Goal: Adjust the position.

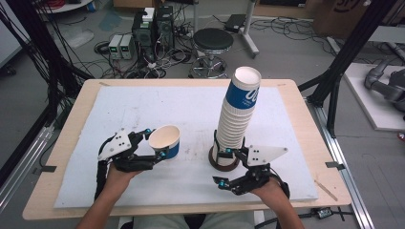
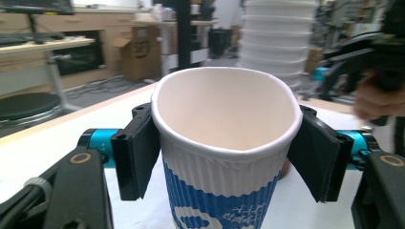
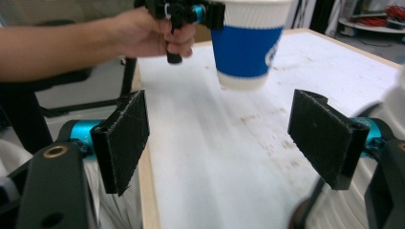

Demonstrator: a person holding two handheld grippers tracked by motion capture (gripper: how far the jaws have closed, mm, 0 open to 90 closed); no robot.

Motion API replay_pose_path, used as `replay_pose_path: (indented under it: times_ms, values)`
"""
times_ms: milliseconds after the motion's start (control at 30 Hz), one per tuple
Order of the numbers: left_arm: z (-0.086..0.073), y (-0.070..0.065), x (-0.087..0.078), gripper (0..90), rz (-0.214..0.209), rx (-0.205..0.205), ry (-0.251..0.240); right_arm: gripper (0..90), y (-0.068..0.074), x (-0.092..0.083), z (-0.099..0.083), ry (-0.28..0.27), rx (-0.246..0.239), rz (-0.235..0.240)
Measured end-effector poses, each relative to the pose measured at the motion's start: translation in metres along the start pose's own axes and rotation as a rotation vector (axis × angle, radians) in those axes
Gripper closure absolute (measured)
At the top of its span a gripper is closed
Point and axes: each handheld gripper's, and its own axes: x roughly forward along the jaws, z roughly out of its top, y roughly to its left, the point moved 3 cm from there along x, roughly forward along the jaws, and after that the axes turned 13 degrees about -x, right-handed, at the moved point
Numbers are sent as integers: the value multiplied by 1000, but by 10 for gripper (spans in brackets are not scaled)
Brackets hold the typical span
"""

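Observation:
My left gripper (image 1: 157,142) is shut on a blue-and-white ribbed paper cup (image 1: 168,139), its pads pressing the rim into an oval. The cup (image 2: 219,186) sits between those jaws, mouth open and nothing inside. In the right gripper view the same cup (image 3: 246,47) hangs just above the mat. A tall leaning stack of cups (image 1: 235,121) stands in a brown base (image 1: 224,164) right of centre. My right gripper (image 1: 223,166) is open just in front of that stack, and nothing lies between its pads (image 3: 122,138).
A white mat (image 1: 143,107) covers the wooden table (image 1: 71,124). Beyond the far edge stand a black stool (image 1: 213,40) and electronics boxes with cables on the floor. Black frame posts rise at both sides.

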Motion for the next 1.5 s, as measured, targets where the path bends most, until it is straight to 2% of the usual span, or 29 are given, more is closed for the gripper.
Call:
replay_pose_path:
  times_ms: [267, 500, 700, 867, 1000, 1067, 1167, 1500]
  values:
    - [3, 17, -14, 305, 86, 2, -29, 224, 2, -31, -13, 83, 5, -58]
    - [4, 29, -22, 303, 151, -12, -60, 224, -2, -66, -31, 96, 51, -170]
    - [6, 40, -26, 300, 198, -14, -80, 221, -11, -84, -41, 108, 76, -271]
    - [10, 49, -25, 300, 226, 3, -88, 220, -20, -91, -44, 105, 91, -319]
    - [8, 55, -27, 300, 242, -4, -102, 220, -27, -93, -47, 115, 99, -358]
    - [6, 58, -29, 300, 248, -4, -101, 220, -30, -93, -47, 108, 104, -387]
    - [4, 63, -32, 300, 258, -10, -95, 220, -33, -93, -49, 101, 116, -406]
    - [3, 62, -34, 300, 267, -8, -96, 220, -34, -94, -49, 106, 117, -419]
